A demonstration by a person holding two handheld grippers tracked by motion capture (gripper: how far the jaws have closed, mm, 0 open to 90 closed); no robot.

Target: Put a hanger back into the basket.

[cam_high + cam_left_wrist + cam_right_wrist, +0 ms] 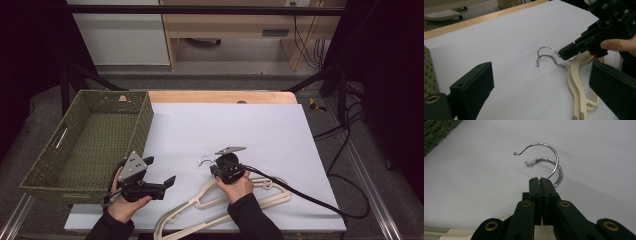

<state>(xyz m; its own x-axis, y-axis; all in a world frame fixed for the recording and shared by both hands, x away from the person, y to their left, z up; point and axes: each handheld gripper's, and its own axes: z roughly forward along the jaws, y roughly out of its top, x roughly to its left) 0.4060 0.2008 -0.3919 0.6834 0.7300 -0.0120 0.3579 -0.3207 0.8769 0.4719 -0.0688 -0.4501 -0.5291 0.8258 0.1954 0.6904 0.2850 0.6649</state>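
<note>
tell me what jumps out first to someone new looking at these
The right gripper, near the sheet's front edge, is pinched shut at the base of two chrome hooks belonging to cream hangers lying stacked on the white sheet. At the left, a green woven basket stands with nothing visible inside, and the left gripper hangs open beside it.

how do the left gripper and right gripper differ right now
The left gripper has its jaws spread wide with nothing between them; the right gripper is shut on the metal hooks of the cream hangers. The left hovers beside the green basket, the right over the white sheet. Both are black and hand-held.
</note>
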